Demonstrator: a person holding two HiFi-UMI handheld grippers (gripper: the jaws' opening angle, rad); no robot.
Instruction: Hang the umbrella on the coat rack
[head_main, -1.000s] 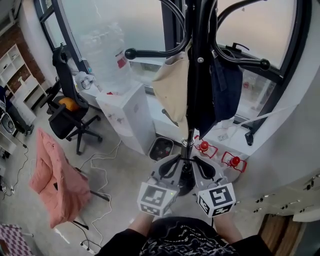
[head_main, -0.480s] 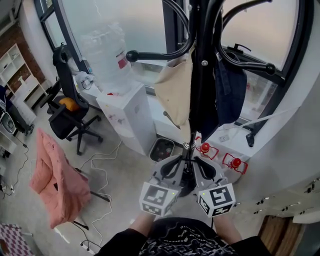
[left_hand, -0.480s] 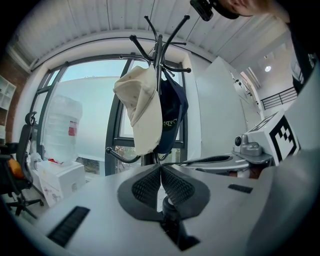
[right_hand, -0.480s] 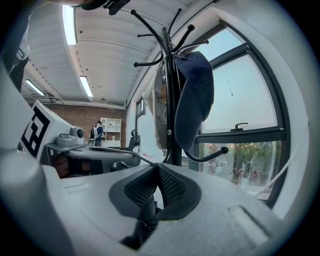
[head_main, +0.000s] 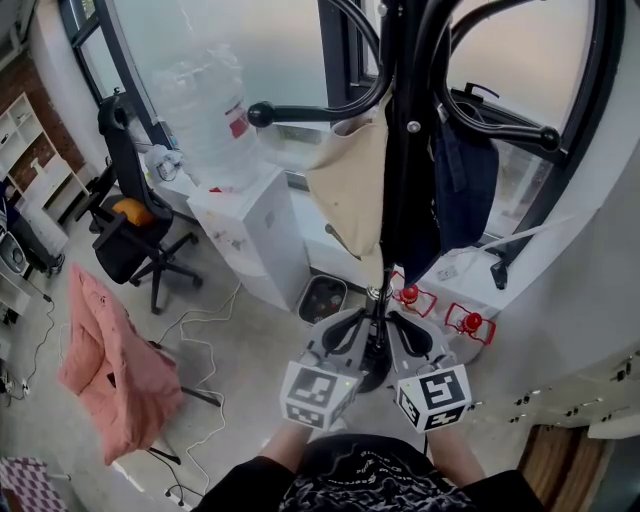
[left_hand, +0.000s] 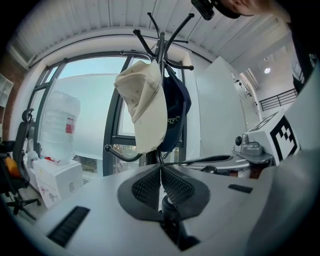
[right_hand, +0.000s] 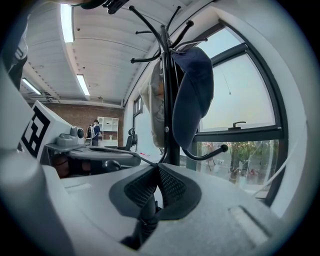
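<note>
The black coat rack (head_main: 400, 120) stands right in front of me, with a cream cap (head_main: 350, 190) and a navy cap (head_main: 465, 180) hanging on it. One bare hook (head_main: 262, 112) ends in a ball at the left, another hook (head_main: 548, 140) at the right. Low in the head view my left gripper (head_main: 362, 322) and right gripper (head_main: 392, 322) sit side by side against the pole. Both are shut on a thin black umbrella strap (left_hand: 161, 167), which runs taut between them (right_hand: 120, 154). A black stub of the umbrella (left_hand: 169, 212) shows under the pads; the rest is hidden.
A white water dispenser (head_main: 250, 230) with its bottle (head_main: 205, 110) stands left of the rack, with a small bin (head_main: 322, 297) beside it. Further left are a black office chair (head_main: 130, 220) and a pink cloth (head_main: 105, 360) on a stand. Cables (head_main: 210, 340) trail over the floor. Red things (head_main: 465, 322) lie right.
Both grippers have stayed where they were, still shut. Only the head view has shifted slightly.
</note>
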